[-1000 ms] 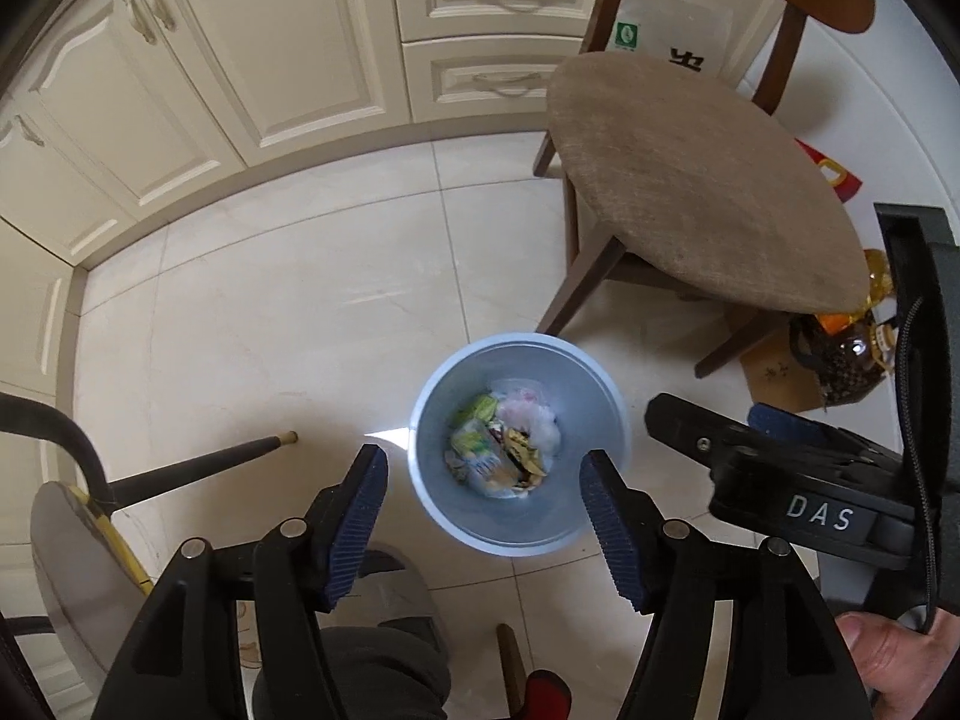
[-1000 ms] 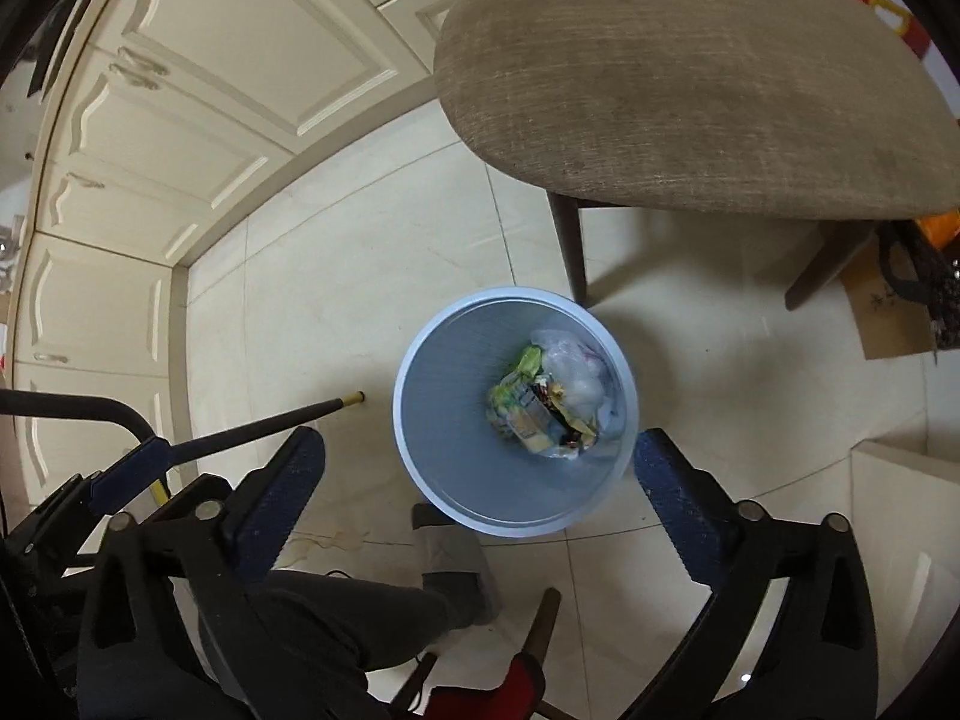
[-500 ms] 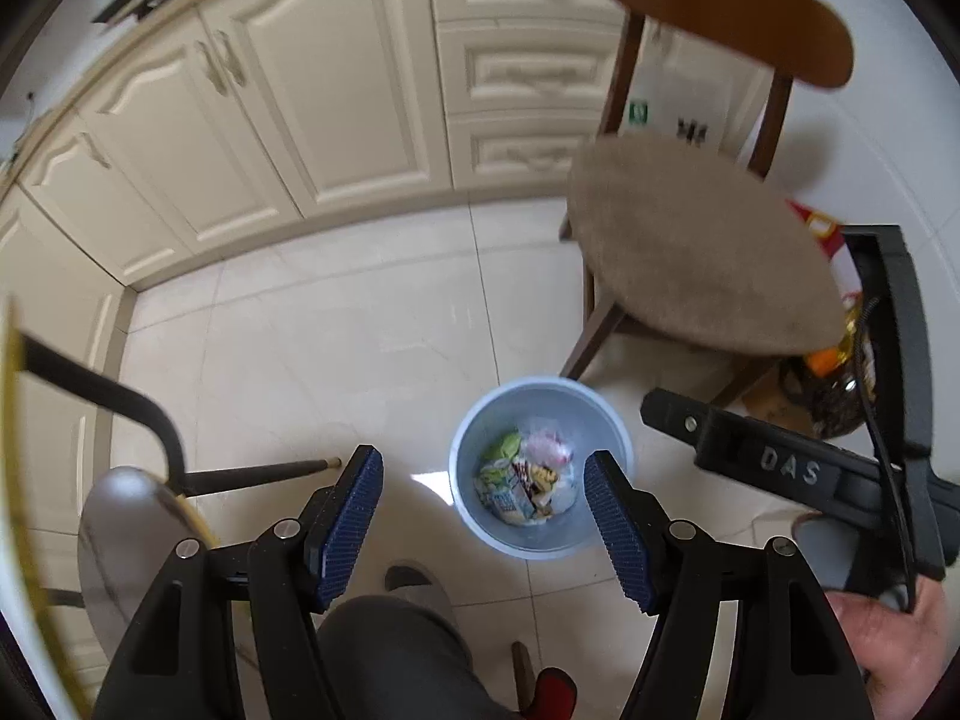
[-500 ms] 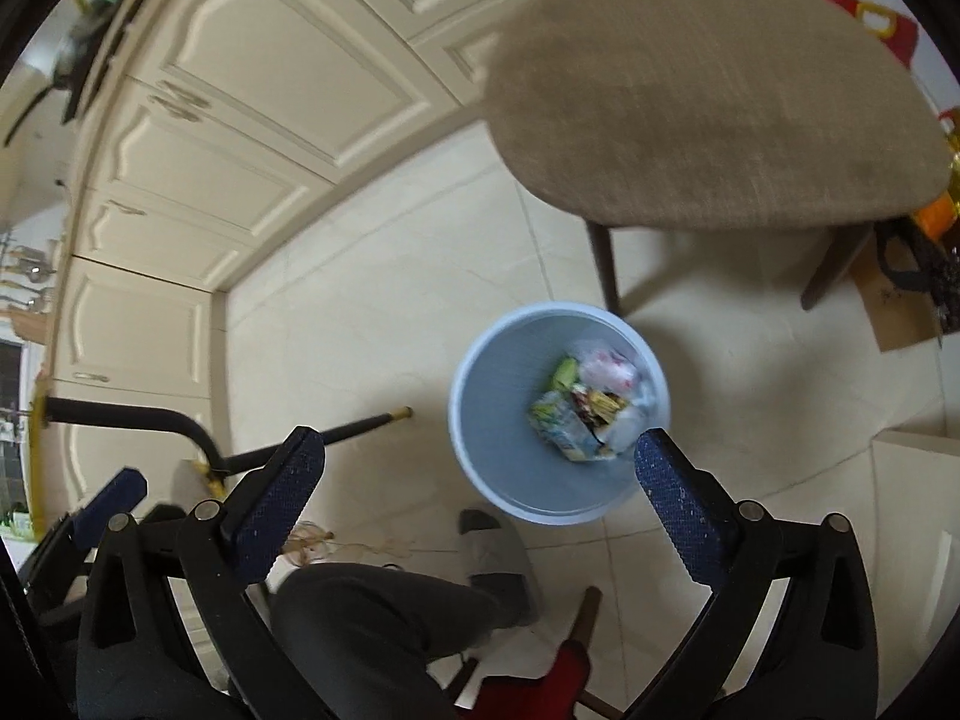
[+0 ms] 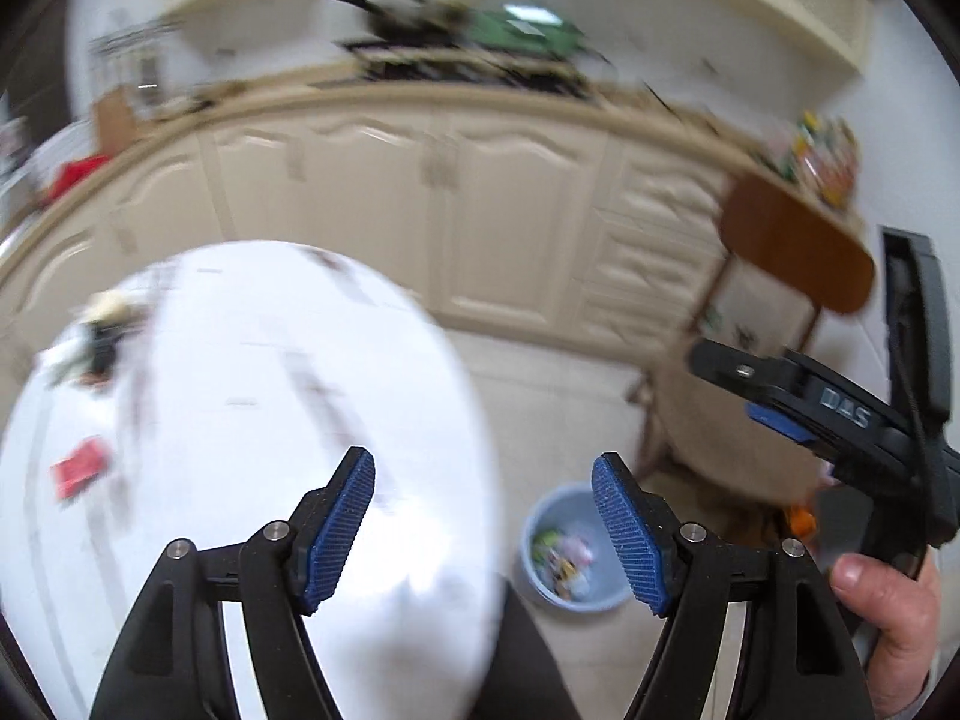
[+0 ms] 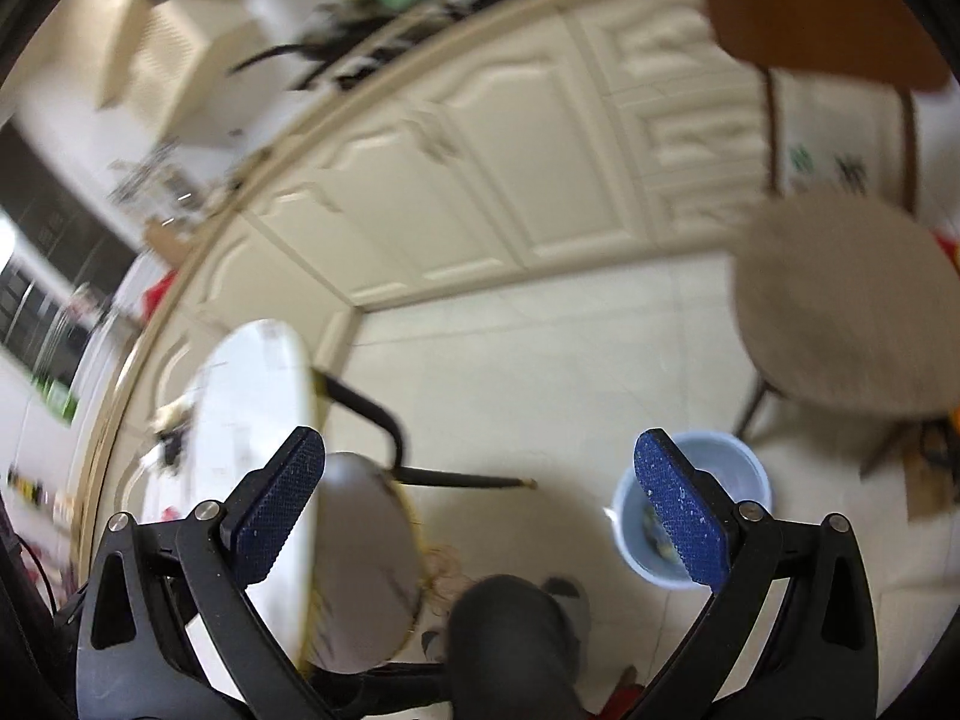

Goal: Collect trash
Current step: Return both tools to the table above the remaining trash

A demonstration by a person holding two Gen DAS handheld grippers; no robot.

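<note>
Blue-padded, the left gripper has just been spreading its jaws, nothing between them, above the near edge of a white table; the trash bin sits on the floor beyond that edge. From the right wrist, the right gripper gapes empty, the bin behind its right finger.

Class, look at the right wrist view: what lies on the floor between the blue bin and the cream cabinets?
Bare floor tile only; the right wrist view shows nothing lying between the bin and the cabinets.
</note>
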